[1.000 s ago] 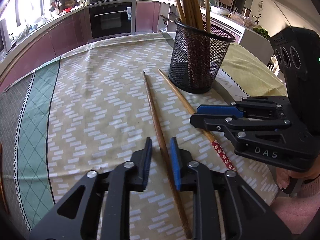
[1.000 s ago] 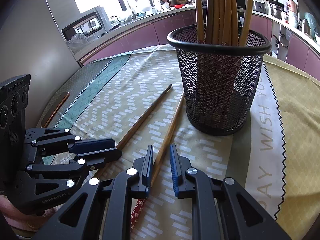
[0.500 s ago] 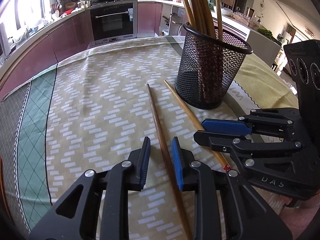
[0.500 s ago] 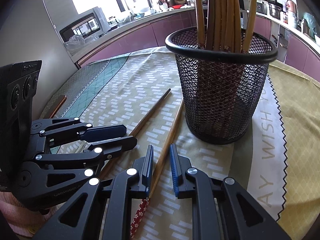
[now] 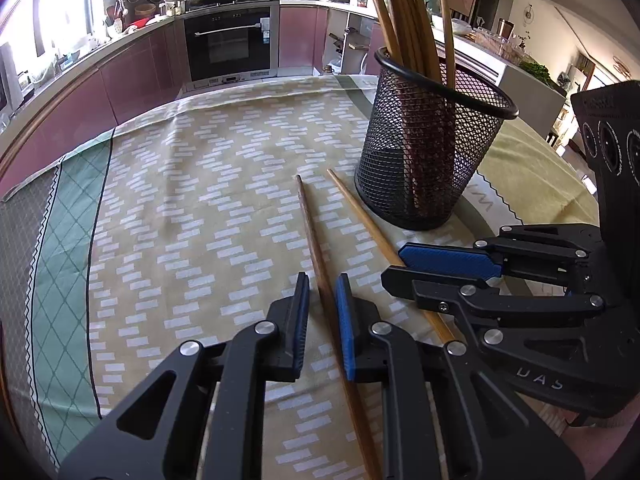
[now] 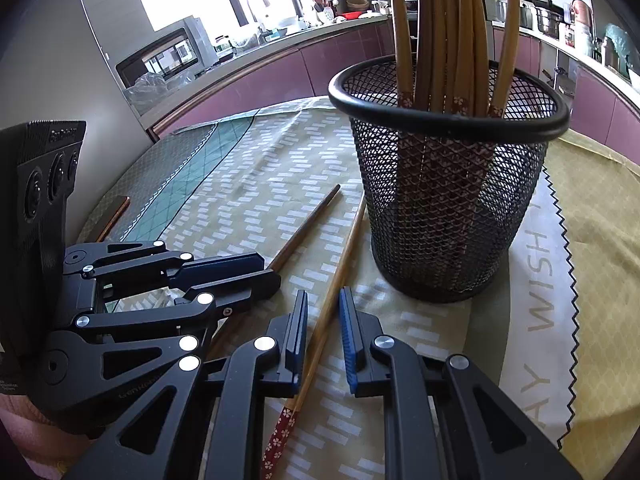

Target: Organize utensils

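Two chopsticks lie on the patterned tablecloth. The dark brown chopstick (image 5: 316, 256) runs between the fingers of my left gripper (image 5: 322, 312), which is open around it. The light bamboo chopstick (image 6: 336, 292) with a red flowered end runs between the fingers of my right gripper (image 6: 323, 332), also open. A black mesh holder (image 6: 448, 200) with several chopsticks standing in it sits just beyond both; it also shows in the left wrist view (image 5: 428, 148). The right gripper (image 5: 480, 272) appears in the left wrist view, the left gripper (image 6: 224, 276) in the right wrist view.
The tablecloth (image 5: 180, 220) has a green band on its left side and a yellow lettered part (image 6: 560, 280) on the right. Kitchen counters and an oven (image 5: 230, 46) stand beyond the table's far edge. A brown table edge (image 6: 114, 216) shows at left.
Both grippers have moved forward along their chopsticks toward the mesh holder, side by side. Both stay open and the chopsticks still lie on the cloth.
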`<state>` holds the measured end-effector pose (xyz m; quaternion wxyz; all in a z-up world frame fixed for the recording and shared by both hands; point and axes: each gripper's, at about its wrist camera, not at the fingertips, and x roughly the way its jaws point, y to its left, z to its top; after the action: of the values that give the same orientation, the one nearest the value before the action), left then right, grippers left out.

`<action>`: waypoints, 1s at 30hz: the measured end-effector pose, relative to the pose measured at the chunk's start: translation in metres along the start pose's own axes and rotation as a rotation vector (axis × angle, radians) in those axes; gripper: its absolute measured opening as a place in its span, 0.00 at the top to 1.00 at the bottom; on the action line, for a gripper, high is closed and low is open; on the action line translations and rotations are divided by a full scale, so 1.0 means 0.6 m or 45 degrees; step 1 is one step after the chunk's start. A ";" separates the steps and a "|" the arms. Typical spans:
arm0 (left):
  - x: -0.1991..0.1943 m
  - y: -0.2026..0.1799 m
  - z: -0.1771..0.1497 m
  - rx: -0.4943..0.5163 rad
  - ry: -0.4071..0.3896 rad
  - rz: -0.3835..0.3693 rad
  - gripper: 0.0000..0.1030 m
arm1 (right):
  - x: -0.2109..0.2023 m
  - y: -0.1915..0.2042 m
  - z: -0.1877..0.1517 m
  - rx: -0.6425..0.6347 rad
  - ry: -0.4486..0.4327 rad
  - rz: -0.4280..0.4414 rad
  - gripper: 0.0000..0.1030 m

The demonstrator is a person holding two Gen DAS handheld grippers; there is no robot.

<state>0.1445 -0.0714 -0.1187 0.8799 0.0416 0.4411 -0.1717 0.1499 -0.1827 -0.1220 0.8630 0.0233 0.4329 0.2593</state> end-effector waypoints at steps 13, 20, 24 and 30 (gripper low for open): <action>-0.001 -0.005 -0.003 -0.019 -0.001 -0.007 0.91 | 0.001 -0.007 0.000 0.038 -0.007 0.005 0.92; -0.001 -0.003 -0.003 -0.036 -0.001 -0.014 0.91 | -0.006 -0.016 -0.006 0.068 -0.013 0.024 0.93; -0.008 -0.002 -0.005 -0.042 -0.007 -0.022 0.92 | -0.014 -0.018 -0.009 0.077 -0.019 0.046 0.94; -0.024 0.004 -0.007 -0.056 -0.025 -0.051 0.92 | -0.033 -0.016 -0.011 0.064 -0.045 0.085 0.94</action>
<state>0.1344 -0.0645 -0.1101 0.8813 0.0118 0.4368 -0.1801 0.1393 -0.2014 -0.1142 0.8605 0.0640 0.4230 0.2765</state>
